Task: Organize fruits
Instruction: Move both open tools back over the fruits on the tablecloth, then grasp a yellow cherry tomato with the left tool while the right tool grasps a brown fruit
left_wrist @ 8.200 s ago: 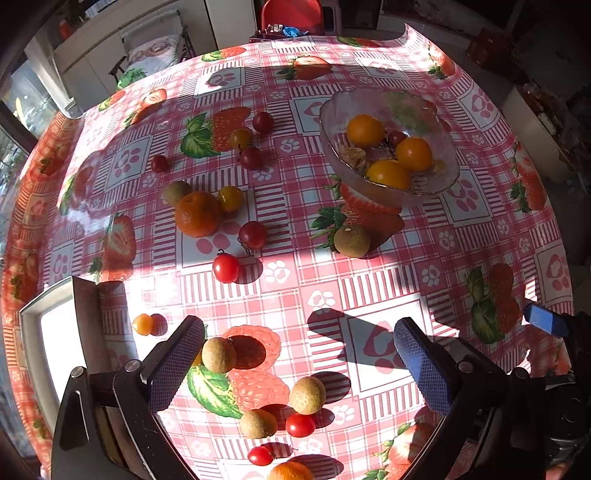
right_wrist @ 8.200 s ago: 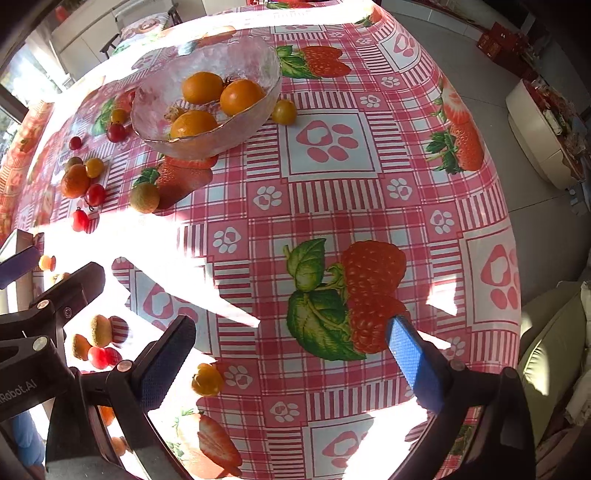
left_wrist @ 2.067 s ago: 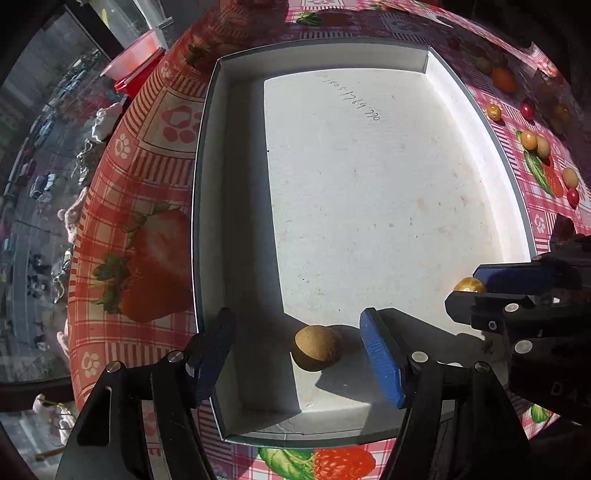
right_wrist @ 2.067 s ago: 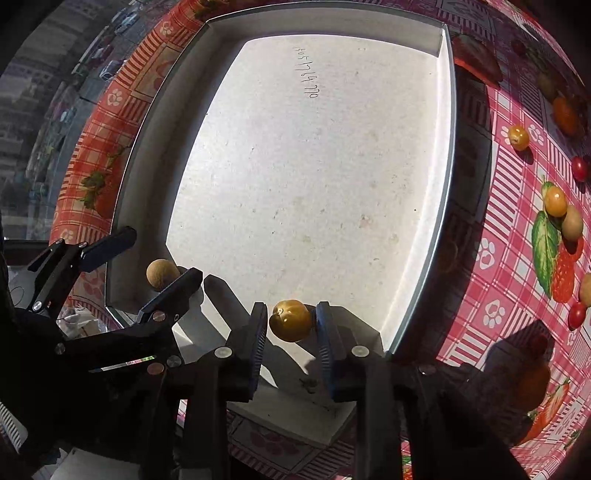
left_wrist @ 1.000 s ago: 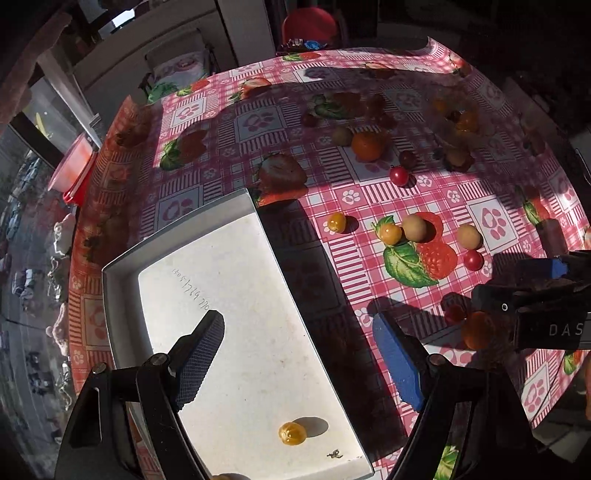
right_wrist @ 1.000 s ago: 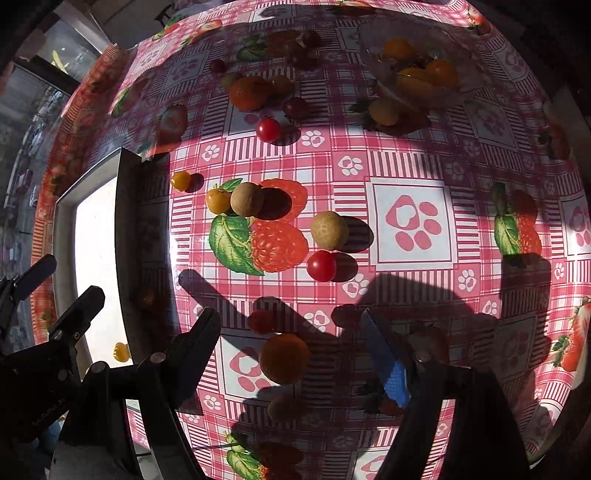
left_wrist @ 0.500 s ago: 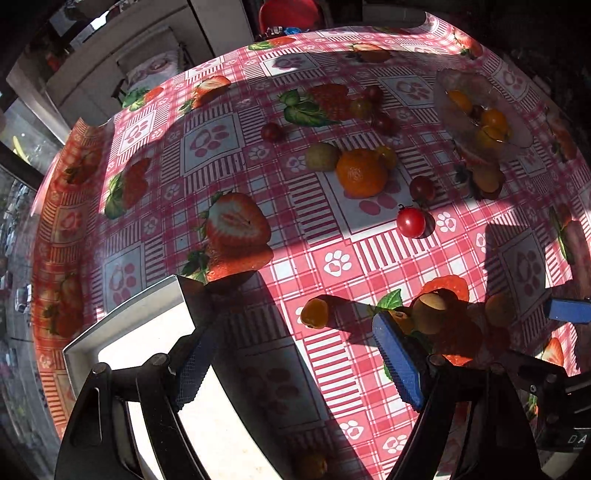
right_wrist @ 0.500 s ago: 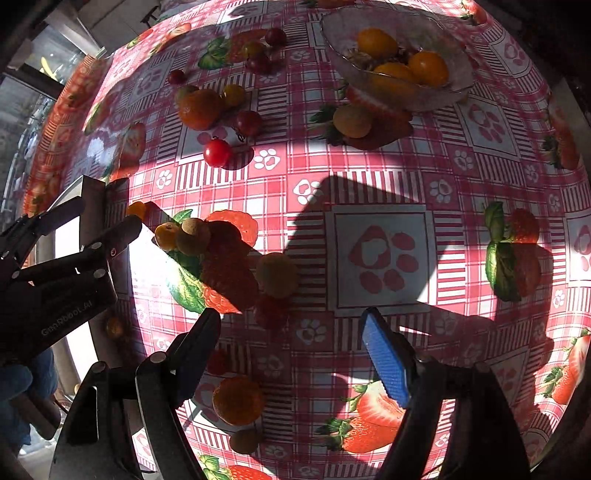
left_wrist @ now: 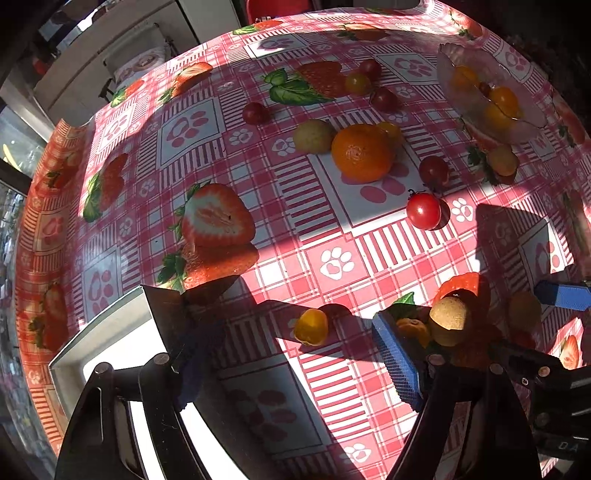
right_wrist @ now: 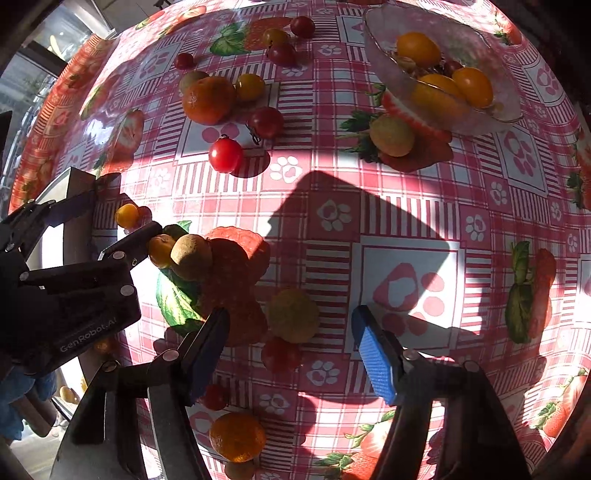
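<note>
**Both grippers closing above loose fruit**

The left gripper (left_wrist: 295, 354) hangs with jaws closing, pads pressing nothing; a small yellow tomato (left_wrist: 311, 326) lies on the tablecloth (left_wrist: 332, 258) between them. The right gripper (right_wrist: 290, 350) is closing too, a shaded brown longan (right_wrist: 293, 314) and a cherry tomato (right_wrist: 280, 354) between its jaws, untouched. Farther off stand the white tray (left_wrist: 107, 332), a mandarin (left_wrist: 362, 153) and the glass bowl (right_wrist: 384, 22).
</note>
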Action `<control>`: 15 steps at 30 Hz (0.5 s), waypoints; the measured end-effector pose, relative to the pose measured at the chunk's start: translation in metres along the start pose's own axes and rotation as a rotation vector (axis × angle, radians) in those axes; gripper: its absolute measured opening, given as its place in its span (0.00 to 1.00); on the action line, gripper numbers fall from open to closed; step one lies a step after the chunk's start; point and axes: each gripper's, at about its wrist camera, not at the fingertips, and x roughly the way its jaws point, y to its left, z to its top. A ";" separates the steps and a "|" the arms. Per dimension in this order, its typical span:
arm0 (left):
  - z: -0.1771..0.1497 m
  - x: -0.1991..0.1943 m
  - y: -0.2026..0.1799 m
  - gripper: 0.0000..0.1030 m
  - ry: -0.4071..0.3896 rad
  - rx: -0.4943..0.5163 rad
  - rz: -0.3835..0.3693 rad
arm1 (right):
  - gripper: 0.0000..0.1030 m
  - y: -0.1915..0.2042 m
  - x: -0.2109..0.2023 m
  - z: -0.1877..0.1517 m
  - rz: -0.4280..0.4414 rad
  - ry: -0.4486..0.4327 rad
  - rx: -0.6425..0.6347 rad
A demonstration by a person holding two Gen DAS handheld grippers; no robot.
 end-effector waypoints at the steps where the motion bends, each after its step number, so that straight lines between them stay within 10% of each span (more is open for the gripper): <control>1: -0.001 -0.001 -0.001 0.75 -0.002 -0.007 -0.009 | 0.59 0.002 0.000 0.000 -0.008 -0.004 -0.008; 5: -0.003 -0.005 -0.004 0.53 0.000 -0.032 -0.061 | 0.28 0.014 0.001 0.005 -0.028 -0.015 -0.024; 9: -0.004 -0.007 -0.002 0.22 0.015 -0.082 -0.123 | 0.28 0.010 -0.001 0.003 0.010 -0.021 0.011; 15: -0.011 -0.013 0.009 0.18 0.027 -0.147 -0.168 | 0.28 0.004 -0.011 0.000 0.061 -0.042 0.050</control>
